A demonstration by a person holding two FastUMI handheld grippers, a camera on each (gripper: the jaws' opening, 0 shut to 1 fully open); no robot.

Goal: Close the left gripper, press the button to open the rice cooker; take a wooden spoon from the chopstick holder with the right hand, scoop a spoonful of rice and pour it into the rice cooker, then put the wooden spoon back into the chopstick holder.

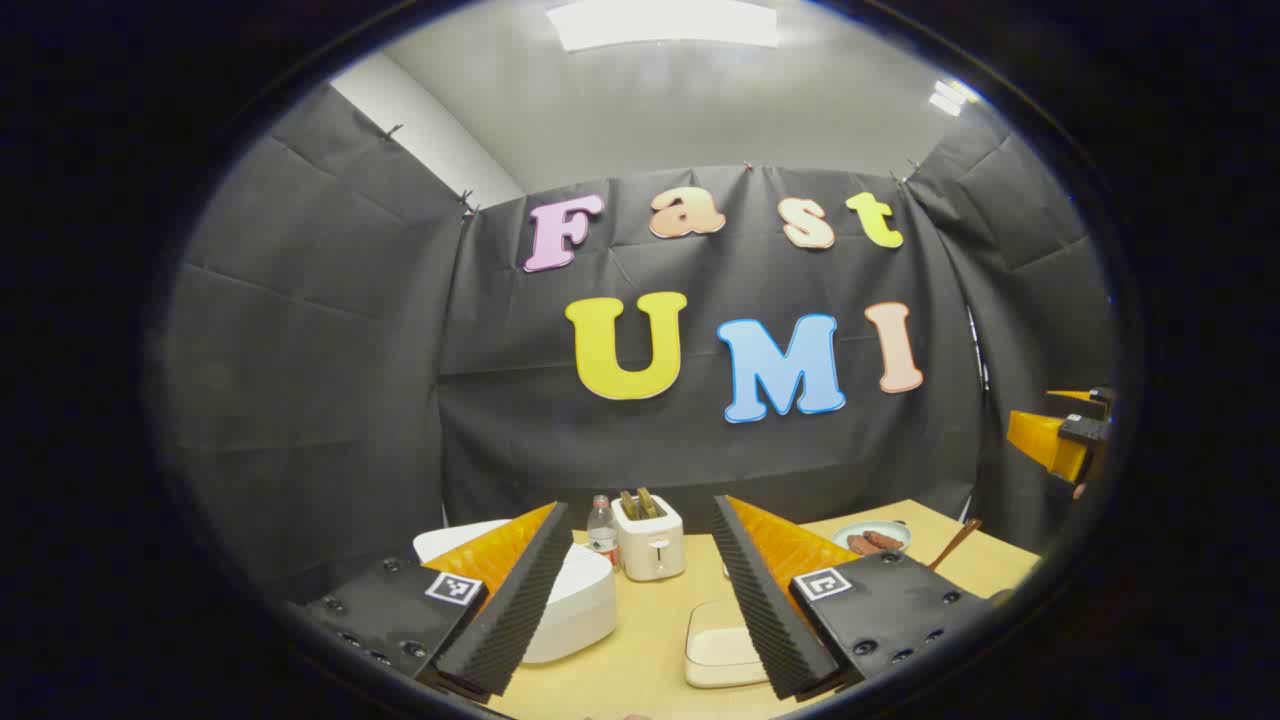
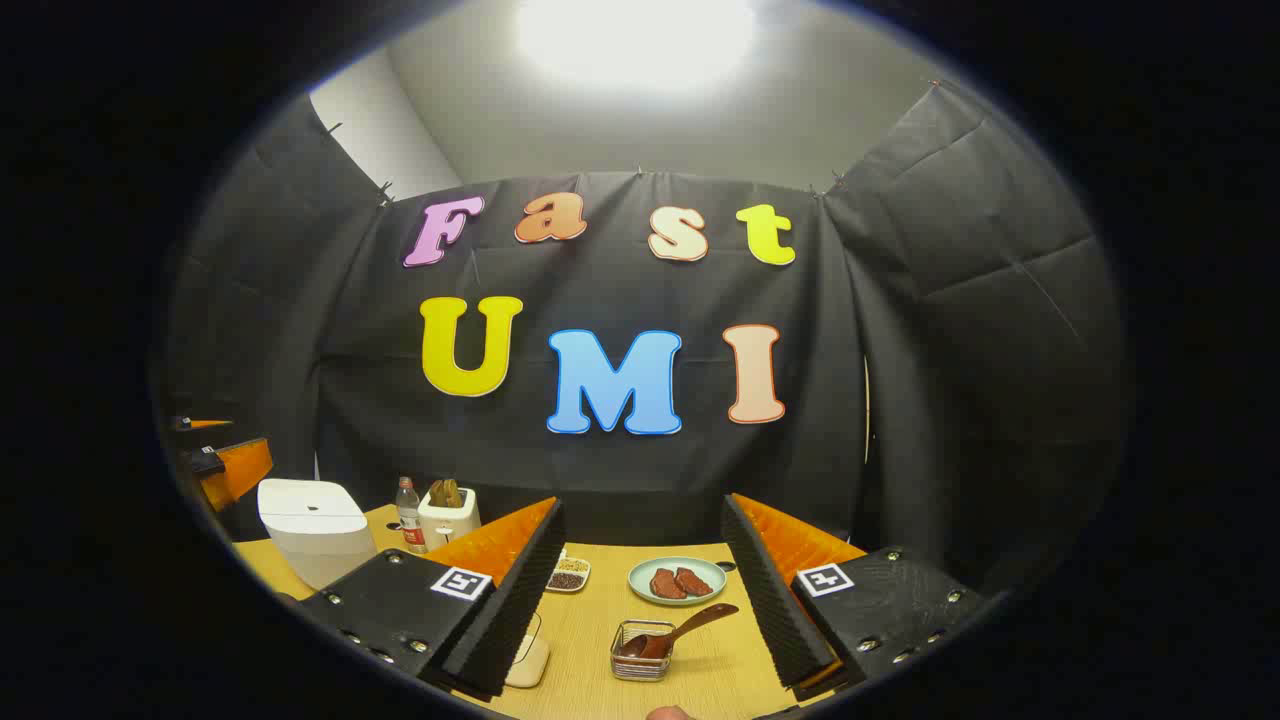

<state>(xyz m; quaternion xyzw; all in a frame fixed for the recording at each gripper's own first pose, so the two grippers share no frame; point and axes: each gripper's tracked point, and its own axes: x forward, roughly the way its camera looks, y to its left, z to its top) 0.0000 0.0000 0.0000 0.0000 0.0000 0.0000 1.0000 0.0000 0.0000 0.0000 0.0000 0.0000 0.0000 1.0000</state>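
We are holding the left tool (image 1: 640, 590) up above the tabletop (image 1: 650, 650), and its 2 fingers are standing wide apart with nothing between them. The first job is shutting it, so we are thinking about squeezing those fingers all the way together before we go down. A shut tip makes 1 firm point for pushing.

The white rice cooker (image 1: 560, 590) is sitting just under the left finger, with its lid down. We cannot make out the button from here, so we should be looking for it as we come lower, and pushing slowly and straight down.

We are holding the right tool (image 2: 640, 600) wide open too, with nothing in it. The wooden spoon (image 2: 680, 628) is leaning in the wire chopstick holder (image 2: 640, 650) just below and between its fingers. The rice cooker (image 2: 315, 540) is far off to the left there.
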